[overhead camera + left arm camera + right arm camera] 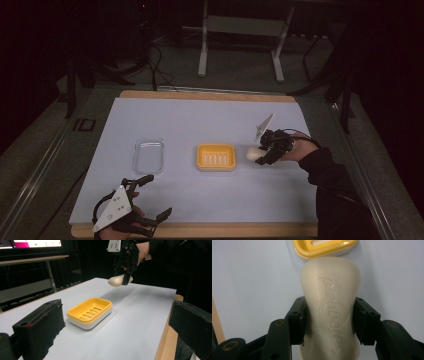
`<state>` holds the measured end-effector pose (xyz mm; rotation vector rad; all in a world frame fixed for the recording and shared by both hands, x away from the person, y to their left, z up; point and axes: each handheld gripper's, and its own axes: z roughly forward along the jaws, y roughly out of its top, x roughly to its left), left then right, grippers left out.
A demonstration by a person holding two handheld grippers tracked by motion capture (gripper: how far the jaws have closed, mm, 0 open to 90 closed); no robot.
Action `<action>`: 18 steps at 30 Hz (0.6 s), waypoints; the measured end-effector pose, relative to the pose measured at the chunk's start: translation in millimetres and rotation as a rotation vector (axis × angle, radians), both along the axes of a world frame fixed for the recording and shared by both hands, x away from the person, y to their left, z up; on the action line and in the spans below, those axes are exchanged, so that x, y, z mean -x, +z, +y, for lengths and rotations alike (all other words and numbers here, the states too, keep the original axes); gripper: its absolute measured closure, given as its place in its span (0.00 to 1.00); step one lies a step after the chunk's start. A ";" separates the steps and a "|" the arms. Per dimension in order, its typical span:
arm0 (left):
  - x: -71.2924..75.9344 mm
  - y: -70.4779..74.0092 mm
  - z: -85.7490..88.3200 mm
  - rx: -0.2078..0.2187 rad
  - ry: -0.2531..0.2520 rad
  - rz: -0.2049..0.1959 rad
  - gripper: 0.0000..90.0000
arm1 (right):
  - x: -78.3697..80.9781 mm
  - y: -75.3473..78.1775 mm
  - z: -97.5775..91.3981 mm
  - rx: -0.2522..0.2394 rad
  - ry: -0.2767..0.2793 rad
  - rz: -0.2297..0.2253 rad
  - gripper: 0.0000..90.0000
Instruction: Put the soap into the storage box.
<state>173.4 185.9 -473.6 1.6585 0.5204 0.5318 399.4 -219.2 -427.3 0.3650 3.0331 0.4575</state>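
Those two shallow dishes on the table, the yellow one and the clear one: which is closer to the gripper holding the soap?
The yellow slotted soap dish is closer, beside the right gripper that clamps the cream soap bar. The clear plastic tray lies further left.

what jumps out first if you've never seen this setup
The yellow soap dish at the middle of the pale mat draws the eye first. Just right of it, the right tool holds a cream soap bar off the mat, clamped on both sides. A clear lid lies left of the dish, and the left tool rests open at the near edge.
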 end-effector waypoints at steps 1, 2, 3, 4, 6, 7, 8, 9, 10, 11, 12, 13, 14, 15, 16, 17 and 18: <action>0.0 0.0 0.0 0.000 0.000 0.000 0.00 | 0.0 0.0 0.0 0.000 0.000 0.000 0.55; -0.1 0.0 0.0 0.001 -0.001 0.000 0.00 | -0.2 1.2 4.4 -0.004 0.016 -0.002 0.55; -0.2 0.0 0.0 0.001 -0.001 0.000 0.00 | -0.3 1.7 5.7 -0.015 0.026 0.002 0.55; -0.2 0.0 0.0 0.001 -0.001 0.000 0.00 | -0.6 2.1 6.8 -0.021 0.033 0.003 0.55; -0.1 0.0 0.0 0.001 -0.001 0.000 0.00 | -0.6 3.0 10.1 -0.026 0.047 -0.004 0.55; -0.1 0.0 0.0 0.001 -0.001 0.000 0.00 | -0.2 3.3 11.8 -0.030 0.055 0.000 0.55; -0.1 0.0 -0.1 0.002 -0.001 0.001 0.00 | 0.0 3.6 13.6 -0.034 0.064 -0.006 0.55; -0.1 0.0 0.0 0.002 -0.001 0.001 0.00 | -0.5 3.9 15.4 -0.036 0.073 -0.002 0.55; -0.2 0.0 0.1 0.002 -0.001 0.001 0.00 | -0.1 3.9 17.2 -0.038 0.083 0.003 0.55; -0.2 0.0 0.1 0.001 -0.001 0.001 0.00 | 0.0 3.9 19.8 -0.037 0.094 0.000 0.55; -0.2 0.1 0.2 0.002 -0.002 0.001 0.00 | 0.0 4.0 21.3 -0.036 0.094 0.006 0.55; -0.2 0.2 0.2 0.003 -0.002 0.002 0.00 | -0.4 3.6 23.3 -0.034 0.105 0.009 0.55; -0.2 0.2 0.3 0.003 -0.001 0.002 0.00 | 0.1 3.4 25.4 -0.031 0.109 0.006 0.55; -0.2 0.2 0.3 0.003 -0.002 0.002 0.00 | -0.3 3.1 27.4 -0.035 0.114 0.010 0.55; -0.2 0.1 0.3 0.003 -0.002 0.002 0.00 | 0.0 2.9 29.2 -0.032 0.121 0.013 0.55; -0.1 0.1 0.3 0.002 -0.002 0.002 0.00 | 0.2 2.5 31.1 -0.033 0.131 0.004 0.55; -0.2 0.2 0.3 0.002 -0.002 0.002 0.00 | 0.1 2.3 32.8 -0.033 0.136 0.015 0.55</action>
